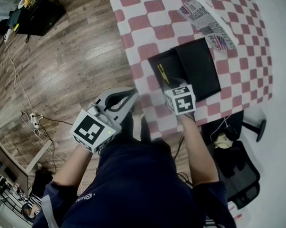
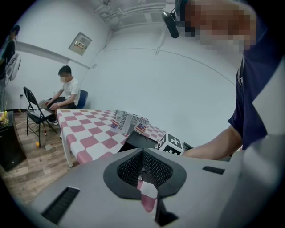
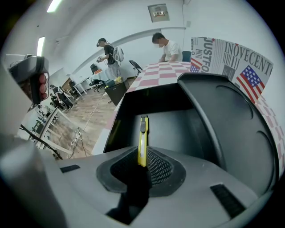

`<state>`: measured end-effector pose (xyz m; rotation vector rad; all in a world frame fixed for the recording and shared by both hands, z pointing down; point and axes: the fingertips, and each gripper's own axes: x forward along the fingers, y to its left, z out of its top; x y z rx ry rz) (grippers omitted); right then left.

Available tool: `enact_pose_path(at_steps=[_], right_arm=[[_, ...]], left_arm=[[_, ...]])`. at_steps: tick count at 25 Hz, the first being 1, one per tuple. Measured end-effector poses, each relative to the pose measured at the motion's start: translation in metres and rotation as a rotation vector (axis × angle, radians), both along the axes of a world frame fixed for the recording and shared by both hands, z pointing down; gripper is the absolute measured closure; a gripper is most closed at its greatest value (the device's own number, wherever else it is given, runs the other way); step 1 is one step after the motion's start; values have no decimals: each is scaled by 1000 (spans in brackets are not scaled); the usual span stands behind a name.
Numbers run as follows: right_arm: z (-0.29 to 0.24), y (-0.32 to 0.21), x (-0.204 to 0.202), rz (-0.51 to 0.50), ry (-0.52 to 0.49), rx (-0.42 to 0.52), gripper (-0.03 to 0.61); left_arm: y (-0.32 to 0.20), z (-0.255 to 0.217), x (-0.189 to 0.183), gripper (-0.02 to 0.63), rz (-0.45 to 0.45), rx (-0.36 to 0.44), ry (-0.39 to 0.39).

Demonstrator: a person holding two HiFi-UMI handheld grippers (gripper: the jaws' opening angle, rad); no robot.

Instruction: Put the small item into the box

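An open black box [image 1: 169,65] lies on the checkered table [image 1: 147,21], its lid [image 1: 202,66] folded out to the right. My right gripper [image 1: 174,84] is at the box's near edge, shut on a yellow utility knife [image 1: 162,73]. In the right gripper view the utility knife [image 3: 142,138] sticks forward from the right gripper [image 3: 142,164], out over the box's inside [image 3: 178,129]. My left gripper [image 1: 133,93] hangs off the table's near-left edge, shut with nothing in it. In the left gripper view the left gripper [image 2: 143,156] points toward the table corner.
A folded newspaper [image 1: 208,19] lies behind the box. A black office chair [image 1: 240,172] stands right of the table, a black cabinet [image 1: 38,10] at the far left. Cables and a power strip [image 1: 34,120] lie on the wooden floor. A seated person [image 2: 64,95] is at the table's far end.
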<state>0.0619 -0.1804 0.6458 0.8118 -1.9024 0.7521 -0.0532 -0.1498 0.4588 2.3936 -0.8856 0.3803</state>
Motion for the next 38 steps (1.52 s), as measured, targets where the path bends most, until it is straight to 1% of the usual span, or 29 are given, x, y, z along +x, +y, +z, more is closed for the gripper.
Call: enact_pose_path(at_steps=[3,5,14,22,27,33,38], right_arm=[[-1,2,-1,-2,-22,-9,491],[-3,2,-2,1,-37,-2,489],[-37,-4,4,29,-101,80,494],[-78,-2,12,48,-169,156,509],[-113,2,16,55,-236,220,522],[-156,14,25,68,-290,296,538],[-189,29,31,71,-322,347,546]], left_arm=[[0,0,4,578,7,2,-4],[0,-1,8,578,13,3,-7],[-2,-8,26,578,37,18,-21],[-5,-25,44,578,63,56,-38],[-7,-39,55,578,88,96,-58],[-3,-61,69,578,110,146,-67],[4,-82,78,578,125,202,-74]])
